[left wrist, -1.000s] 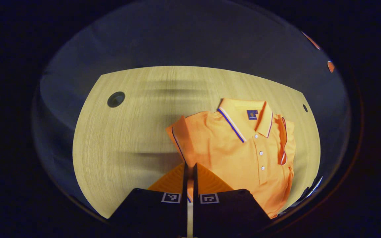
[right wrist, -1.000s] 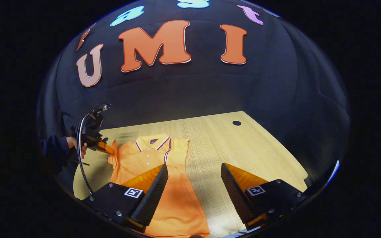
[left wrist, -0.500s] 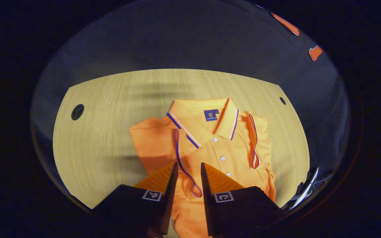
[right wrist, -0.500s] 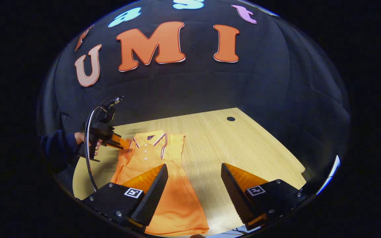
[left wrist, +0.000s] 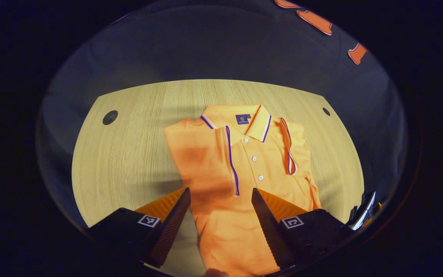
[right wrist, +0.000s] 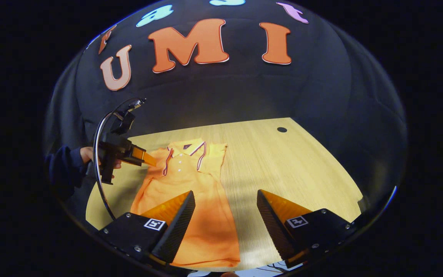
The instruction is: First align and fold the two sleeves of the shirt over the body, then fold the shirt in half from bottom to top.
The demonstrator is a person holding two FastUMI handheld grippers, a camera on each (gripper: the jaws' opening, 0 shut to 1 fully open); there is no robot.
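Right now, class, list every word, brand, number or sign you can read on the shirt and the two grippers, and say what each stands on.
Nothing here can be quoted as readable text.
Neck label inside the collar of the shirt: a dark patch with a small mark, too small to read.
Square tags on the left gripper and the right gripper: black-and-white patterns, no letters or numbers.
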